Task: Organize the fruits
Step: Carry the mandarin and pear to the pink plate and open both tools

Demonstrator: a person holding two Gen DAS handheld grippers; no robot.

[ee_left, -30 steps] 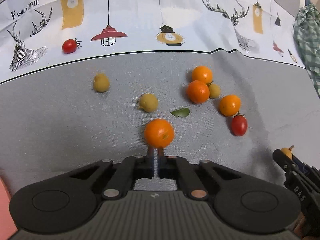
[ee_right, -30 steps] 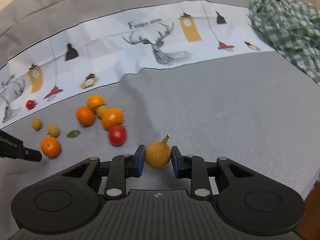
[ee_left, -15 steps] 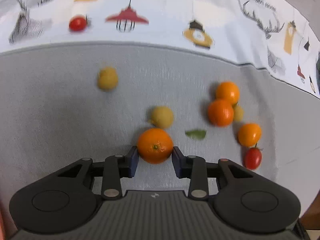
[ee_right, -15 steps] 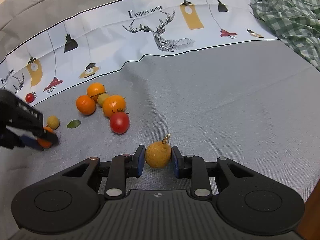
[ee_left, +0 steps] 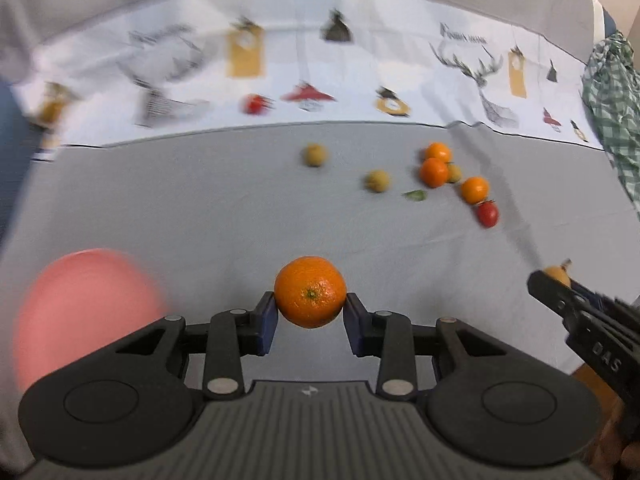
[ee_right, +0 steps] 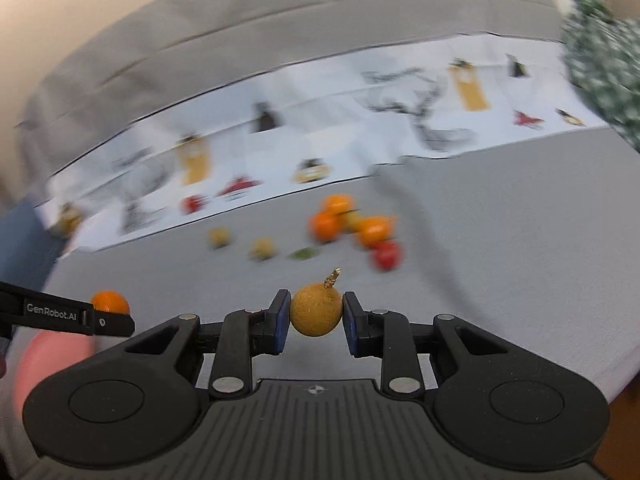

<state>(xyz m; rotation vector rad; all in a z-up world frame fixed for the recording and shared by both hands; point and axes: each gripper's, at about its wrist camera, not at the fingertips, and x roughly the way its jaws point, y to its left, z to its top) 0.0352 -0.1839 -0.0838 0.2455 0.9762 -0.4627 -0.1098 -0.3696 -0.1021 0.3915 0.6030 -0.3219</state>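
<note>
A grey cloth [ee_left: 200, 208] covers the table beneath a white banner [ee_left: 380, 76] printed with deer and lamps; green checked fabric [ee_left: 616, 112] lies at right.

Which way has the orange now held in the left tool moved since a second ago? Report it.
Yes. The orange has left its spot beside the green leaf, coming off the cloth toward the camera and the pink plate, gripped in the left tool.

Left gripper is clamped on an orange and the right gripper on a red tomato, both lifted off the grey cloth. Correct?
Not quite. In the right wrist view the right gripper holds a brown-yellow round fruit with a stem, not a tomato; the red tomato lies on the grey cloth. The left gripper does hold the orange.
</note>
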